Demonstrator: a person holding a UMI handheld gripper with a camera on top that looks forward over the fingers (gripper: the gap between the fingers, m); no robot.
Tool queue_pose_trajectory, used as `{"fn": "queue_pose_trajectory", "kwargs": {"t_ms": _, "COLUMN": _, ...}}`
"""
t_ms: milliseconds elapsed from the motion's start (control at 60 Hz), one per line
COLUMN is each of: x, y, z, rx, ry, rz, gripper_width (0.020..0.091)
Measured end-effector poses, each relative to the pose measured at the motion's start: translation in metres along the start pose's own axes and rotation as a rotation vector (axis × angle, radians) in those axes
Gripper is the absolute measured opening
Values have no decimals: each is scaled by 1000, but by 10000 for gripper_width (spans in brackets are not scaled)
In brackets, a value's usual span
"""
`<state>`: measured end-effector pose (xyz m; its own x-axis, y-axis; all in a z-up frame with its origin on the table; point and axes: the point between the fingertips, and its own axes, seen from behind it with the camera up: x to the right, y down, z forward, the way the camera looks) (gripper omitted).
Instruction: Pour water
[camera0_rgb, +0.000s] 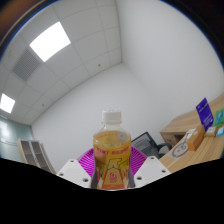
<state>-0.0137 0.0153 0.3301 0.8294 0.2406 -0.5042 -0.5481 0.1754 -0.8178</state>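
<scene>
A clear bottle (111, 150) with a white cap, amber liquid and a yellow-and-red label stands upright between my fingers. My gripper (111, 168) is shut on the bottle, the magenta pads (92, 165) pressing its two sides. The bottle is lifted high, with the ceiling and the white walls behind it. Its lower part is hidden below my fingers. No cup or other vessel shows.
A wooden desk (183, 128) lies low to the right, bearing a purple-blue box (207, 112) and small white items. A dark monitor or chair back (146, 142) stands just right of the bottle. Ceiling light panels (49, 41) glow overhead. A grey radiator-like unit (32, 153) sits low to the left.
</scene>
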Motion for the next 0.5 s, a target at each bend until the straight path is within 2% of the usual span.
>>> {"fn": "queue_pose_trajectory", "kwargs": {"t_ms": 83, "x": 63, "y": -15, "z": 3, "rx": 8, "ry": 85, "rz": -262, "gripper_width": 430}}
{"fn": "queue_pose_trajectory", "kwargs": {"t_ms": 100, "x": 82, "y": -13, "z": -13, "rx": 12, "ry": 82, "rz": -311, "gripper_width": 429}}
{"fn": "queue_pose_trajectory", "kwargs": {"t_ms": 167, "x": 132, "y": -4, "z": 2, "rx": -55, "ry": 191, "rz": -408, "gripper_width": 428}}
{"fn": "queue_pose_trajectory", "kwargs": {"t_ms": 283, "x": 226, "y": 52, "z": 1, "rx": -206, "ry": 265, "rz": -467, "gripper_width": 429}}
{"fn": "queue_pose_trajectory", "kwargs": {"t_ms": 367, "x": 256, "y": 82, "z": 0, "rx": -279, "ry": 284, "rz": -492, "gripper_width": 431}}
{"fn": "queue_pose_trajectory", "kwargs": {"t_ms": 500, "x": 274, "y": 109, "z": 2, "rx": -311, "ry": 276, "rz": -546, "gripper_width": 430}}
